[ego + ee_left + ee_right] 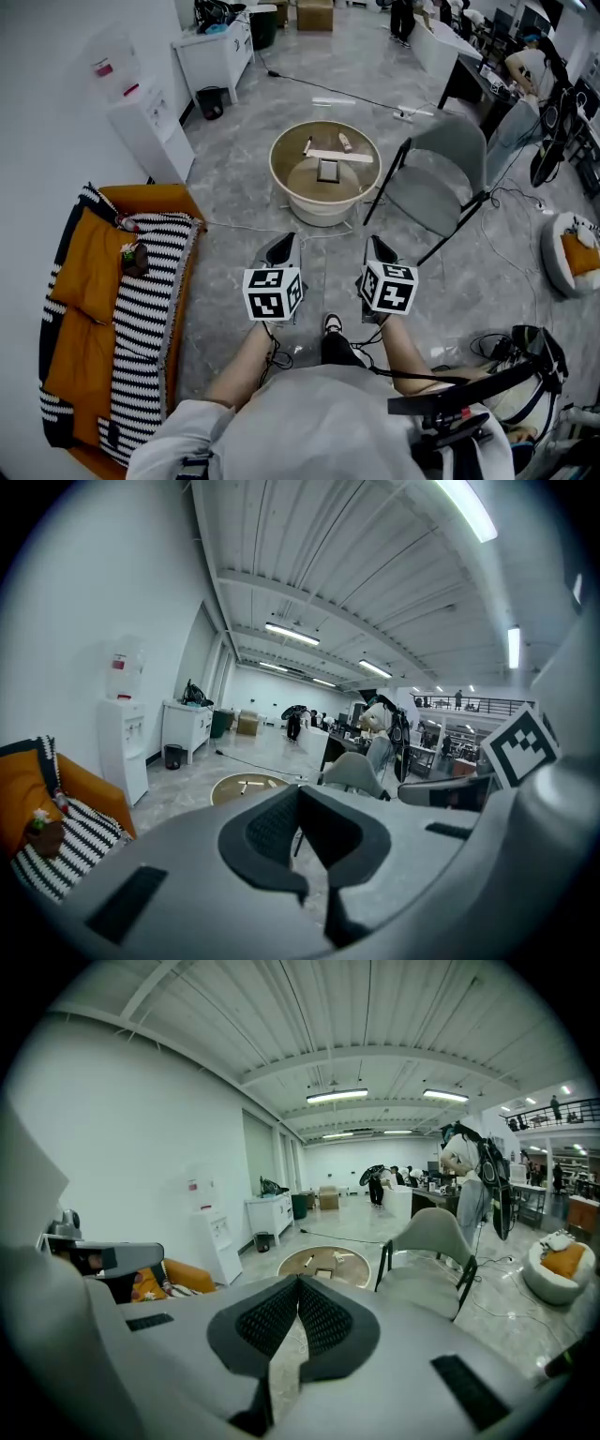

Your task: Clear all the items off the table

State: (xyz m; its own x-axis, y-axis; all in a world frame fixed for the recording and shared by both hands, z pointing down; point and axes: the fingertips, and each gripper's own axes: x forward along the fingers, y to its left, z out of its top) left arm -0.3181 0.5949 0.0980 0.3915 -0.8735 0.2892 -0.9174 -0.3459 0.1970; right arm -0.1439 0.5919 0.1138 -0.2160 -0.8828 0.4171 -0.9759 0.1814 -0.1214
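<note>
- My left tool [300,791] is closed all the way. Its two dark ribbed pads meet tip to tip with nothing between them.
- My right tool [298,1283] is also drawn together to a thin seam at the tips, and it is empty.
- In the head view both tools hang side by side, apart from each other. They are over the grey marbled floor [234,192], with their marker cubes facing up and their jaws aimed toward 12 o'clock.
- The round beige low table with a raised rim [277,178] stands at 12 o'clock, well apart from both tools.
- Its tabletop carries four things:
  - A long pale flat wooden strip [339,157] lies crosswise.
  - A small dark-framed square piece [328,170] sits just below the strip, near the middle.
  - A short pale stick [307,146] lies at the 11 o'clock part of the tabletop.
  - A small brownish bottle-like thing [345,142] lies at its 12 o'clock part. It is too small for me to tell more.
- A grey shell chair on black legs [441,178] stands at 1 o'clock, just beside the table's right edge.
- An orange sofa [84,281] is at 9 o'clock.
- A black-and-white striped blanket [150,300] is spread over the sofa.
- A white water dispenser [141,122] stands against the wall at 11 o'clock.
- A white cabinet [216,52] is farther along the same wall.
- A round white cushion with an orange pad [570,251] lies on the floor at 3 o'clock.
</note>
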